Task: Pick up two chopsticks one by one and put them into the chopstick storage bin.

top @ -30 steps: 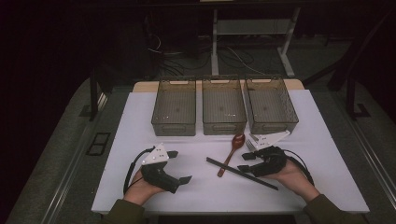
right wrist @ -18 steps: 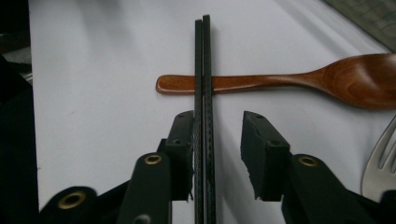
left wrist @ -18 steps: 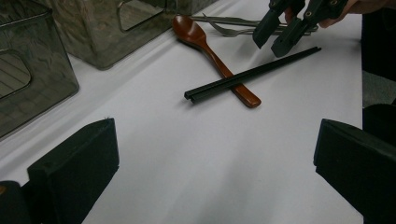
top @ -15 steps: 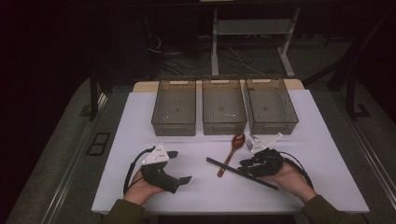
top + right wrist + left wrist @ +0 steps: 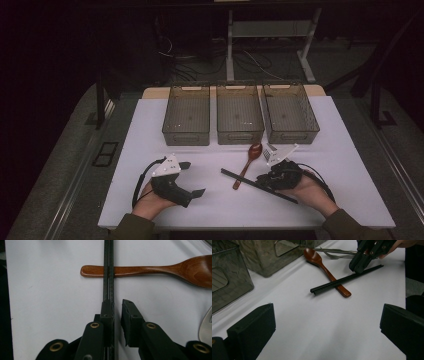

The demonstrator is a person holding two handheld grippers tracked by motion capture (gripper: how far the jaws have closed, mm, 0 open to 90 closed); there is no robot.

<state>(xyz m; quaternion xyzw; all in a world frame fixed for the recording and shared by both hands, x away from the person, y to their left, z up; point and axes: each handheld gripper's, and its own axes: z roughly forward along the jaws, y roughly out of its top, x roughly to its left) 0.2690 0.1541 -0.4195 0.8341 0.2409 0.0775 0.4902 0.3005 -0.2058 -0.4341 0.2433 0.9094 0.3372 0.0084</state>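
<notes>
Black chopsticks (image 5: 259, 186) lie as a pair on the white surface (image 5: 350, 150), crossing over the handle of a wooden spoon (image 5: 247, 165) in front of three clear bins (image 5: 240, 136). The right gripper (image 5: 117, 311) is down on them, jaws narrowly parted, one jaw over the pair, nothing clamped yet. It looks like the grasp itself is in hand; next comes centring, closing, and lifting clear of the spoon. The left gripper (image 5: 192, 179) rests well apart, jaws wide and empty.

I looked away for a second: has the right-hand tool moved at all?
Yes. The right tool has slid left and toward the person, away from the right bin, and now sits over the chopsticks.
</notes>
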